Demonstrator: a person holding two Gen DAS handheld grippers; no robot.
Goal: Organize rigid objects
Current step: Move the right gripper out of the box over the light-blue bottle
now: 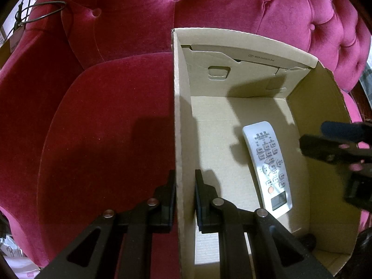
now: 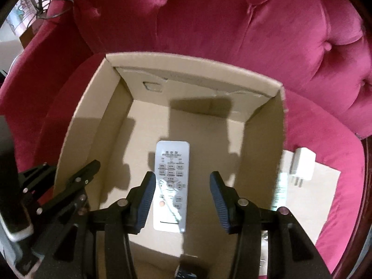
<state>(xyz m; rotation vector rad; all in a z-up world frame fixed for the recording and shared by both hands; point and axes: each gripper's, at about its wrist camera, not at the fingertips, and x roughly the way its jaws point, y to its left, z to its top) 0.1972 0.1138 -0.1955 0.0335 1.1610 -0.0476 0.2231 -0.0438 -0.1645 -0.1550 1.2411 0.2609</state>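
1. Over the near part of the cardboard box (image 2: 76, 125) the right gripper (image 2: 182, 197) is held, its jaws spread wide with nothing between the blue-ridged pads (image 2: 146, 200).
2. Directly below that gap a white remote (image 2: 171, 186) is seen lying flat on the box floor, buttons up, running from near to far; whether the pads touch it cannot be told.
3. At the left wall of the box the left gripper (image 1: 184, 200) is set astride the cardboard, one finger outside over the seat and one inside; the jaws are narrow, closed to about the wall's thickness, but a firm grip on it cannot be confirmed.
4. From the left wrist view the remote (image 1: 267, 167) is seen toward the right side of the box floor, apart from both side walls.
5. The box (image 1: 179, 107) is open at the top and stands on the seat of a red velvet armchair (image 1: 104, 127) with a buttoned back.
6. Right of the box, outside its wall, a white plug adapter (image 2: 302, 165) is laid on a flat sheet of cardboard (image 2: 320, 197) on the seat.
7. At the far left a thin cable (image 1: 44, 11) is looped over the chair's arm.
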